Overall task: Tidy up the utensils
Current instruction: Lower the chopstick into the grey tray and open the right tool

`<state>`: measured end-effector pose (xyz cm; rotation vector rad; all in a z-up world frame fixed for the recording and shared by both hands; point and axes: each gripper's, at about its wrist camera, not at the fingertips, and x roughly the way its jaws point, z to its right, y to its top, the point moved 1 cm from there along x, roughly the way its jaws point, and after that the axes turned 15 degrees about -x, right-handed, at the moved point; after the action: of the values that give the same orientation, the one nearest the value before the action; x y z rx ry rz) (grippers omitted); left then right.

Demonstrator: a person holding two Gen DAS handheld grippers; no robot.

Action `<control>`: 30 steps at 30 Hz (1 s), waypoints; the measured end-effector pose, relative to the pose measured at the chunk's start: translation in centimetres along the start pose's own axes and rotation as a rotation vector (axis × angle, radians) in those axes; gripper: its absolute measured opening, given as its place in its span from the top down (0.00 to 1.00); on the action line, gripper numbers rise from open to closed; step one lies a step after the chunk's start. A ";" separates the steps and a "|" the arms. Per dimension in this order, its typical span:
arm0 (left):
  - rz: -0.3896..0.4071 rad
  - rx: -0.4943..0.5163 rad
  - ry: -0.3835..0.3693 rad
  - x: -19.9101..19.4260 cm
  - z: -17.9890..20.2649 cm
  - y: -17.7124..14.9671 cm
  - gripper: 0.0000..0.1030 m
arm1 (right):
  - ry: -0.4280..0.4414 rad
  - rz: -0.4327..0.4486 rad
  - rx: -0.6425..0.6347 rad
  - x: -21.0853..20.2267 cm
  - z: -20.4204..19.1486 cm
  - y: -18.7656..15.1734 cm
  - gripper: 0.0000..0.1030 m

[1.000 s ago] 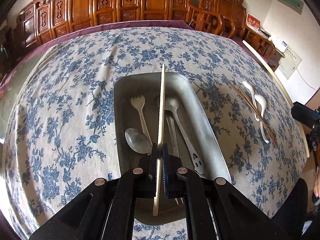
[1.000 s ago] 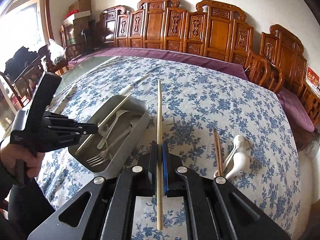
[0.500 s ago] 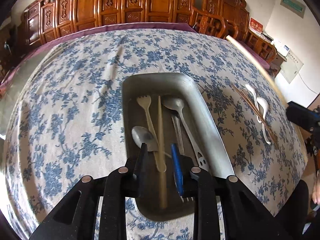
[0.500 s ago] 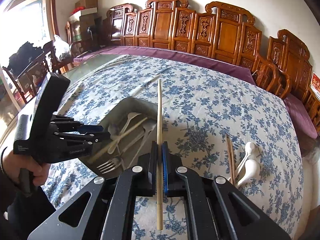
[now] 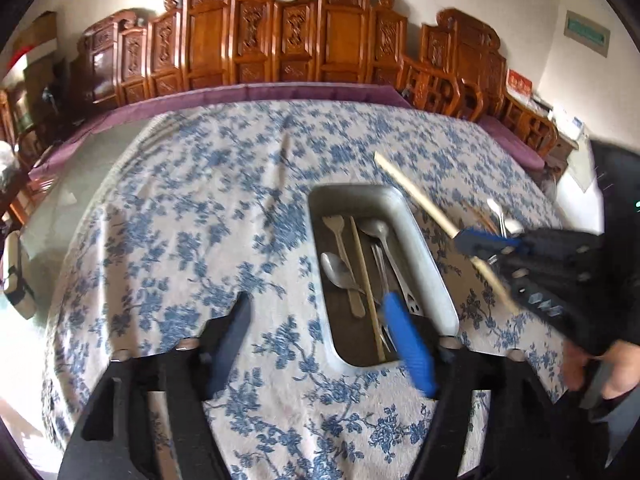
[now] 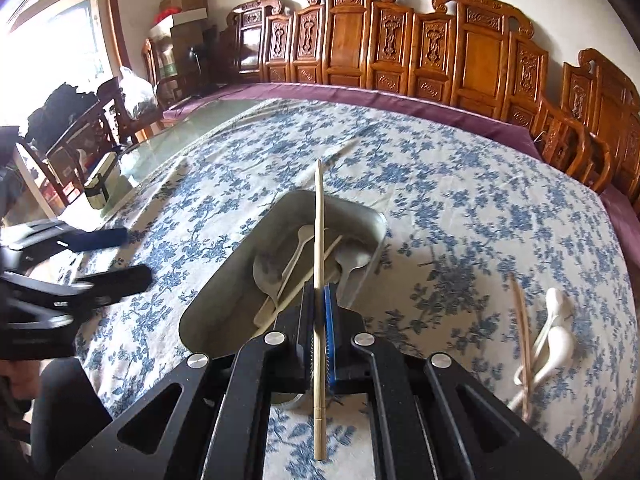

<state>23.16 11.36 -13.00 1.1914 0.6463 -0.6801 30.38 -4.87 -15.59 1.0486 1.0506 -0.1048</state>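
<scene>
Holding several utensils already, the tray (image 6: 362, 212) awaits the chopstick (image 6: 318, 248) clenched in the right hand-held gripper (image 6: 319, 312), while the left hand-held gripper (image 5: 320, 332) gapes empty and spoons (image 6: 554, 332) remain on the counter (image 6: 460, 184).

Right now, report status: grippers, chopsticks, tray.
Left gripper open, empty. Right gripper shut on chopstick, above tray. Other chopstick in tray. Nothing blocking.

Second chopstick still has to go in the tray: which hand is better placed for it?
Right. The right gripper is clamped on the chopstick directly over the metal tray; the left gripper is open and holds nothing.
</scene>
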 end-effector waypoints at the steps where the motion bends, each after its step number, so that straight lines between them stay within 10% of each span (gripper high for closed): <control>1: 0.013 -0.006 0.000 -0.4 -0.3 0.2 0.24 | 0.005 -0.008 0.006 0.6 -0.1 0.1 0.94; 30: 0.039 -0.017 0.025 -0.8 -0.7 0.5 0.15 | 0.128 -0.059 0.116 6.1 0.2 -0.4 0.93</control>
<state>22.97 12.24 -12.25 1.1952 0.6463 -0.6265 33.59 -2.90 -20.35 1.1415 1.2032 -0.1491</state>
